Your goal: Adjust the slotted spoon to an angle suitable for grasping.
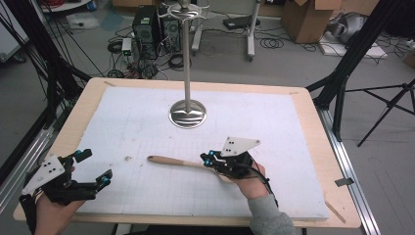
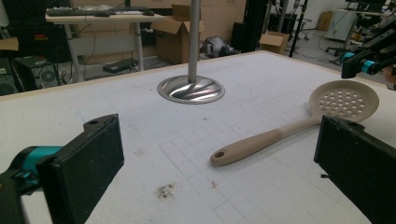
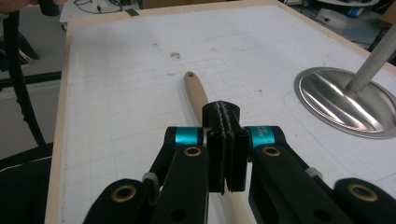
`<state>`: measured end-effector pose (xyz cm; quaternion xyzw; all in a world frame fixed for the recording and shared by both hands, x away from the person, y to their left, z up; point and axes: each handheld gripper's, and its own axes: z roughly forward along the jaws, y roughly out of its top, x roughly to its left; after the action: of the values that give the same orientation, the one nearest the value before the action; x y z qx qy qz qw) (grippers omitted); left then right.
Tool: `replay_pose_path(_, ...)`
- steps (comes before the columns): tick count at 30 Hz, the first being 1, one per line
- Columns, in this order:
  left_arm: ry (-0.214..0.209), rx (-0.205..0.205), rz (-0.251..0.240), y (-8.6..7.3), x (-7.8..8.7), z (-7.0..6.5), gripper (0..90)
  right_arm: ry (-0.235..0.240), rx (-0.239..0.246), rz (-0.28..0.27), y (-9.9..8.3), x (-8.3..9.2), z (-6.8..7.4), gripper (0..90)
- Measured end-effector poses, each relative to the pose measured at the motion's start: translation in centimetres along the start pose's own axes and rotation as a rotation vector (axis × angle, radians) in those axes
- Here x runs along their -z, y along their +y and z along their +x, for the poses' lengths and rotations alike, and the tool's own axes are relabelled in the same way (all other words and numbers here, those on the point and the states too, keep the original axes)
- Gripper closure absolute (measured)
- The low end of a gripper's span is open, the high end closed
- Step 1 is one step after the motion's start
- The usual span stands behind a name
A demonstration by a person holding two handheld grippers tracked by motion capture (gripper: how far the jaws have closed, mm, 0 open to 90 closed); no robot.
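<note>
Slotted spoon [image 2: 299,126], beige, holed round bowl, lying flat, right tongs [image 3: 226,140] closed above its handle, left tongs [image 2: 219,177] wide open, empty.

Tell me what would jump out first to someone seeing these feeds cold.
Probably the tall steel stand rising from its round base at the back middle of the white mat. Next, the beige slotted spoon lying flat near the mat's front, with the right gripper shut, jaws together over the spoon's handle. The left gripper waits open at the front left corner.

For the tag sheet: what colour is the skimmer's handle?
Tan, paler toward the beige head of the skimmer; clearest in the left gripper view.
</note>
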<state>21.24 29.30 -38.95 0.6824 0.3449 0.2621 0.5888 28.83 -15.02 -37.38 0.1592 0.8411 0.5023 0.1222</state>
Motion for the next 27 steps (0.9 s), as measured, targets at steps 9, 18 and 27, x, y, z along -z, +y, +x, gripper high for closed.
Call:
replay_pose_path(9,0.008,0.005,-0.003,-0.1,0.3,0.1,1.8,0.031,0.010,0.046,0.5,-2.5,0.3,89.7)
replay_pose_path(18,0.019,0.010,-0.004,-0.2,0.8,0.2,1.8,0.065,0.018,0.086,0.7,-4.9,0.3,89.7)
replay_pose_path(27,0.024,0.012,0.000,-0.4,1.1,0.1,1.8,0.084,-0.002,0.142,0.7,-7.4,0.7,89.7)
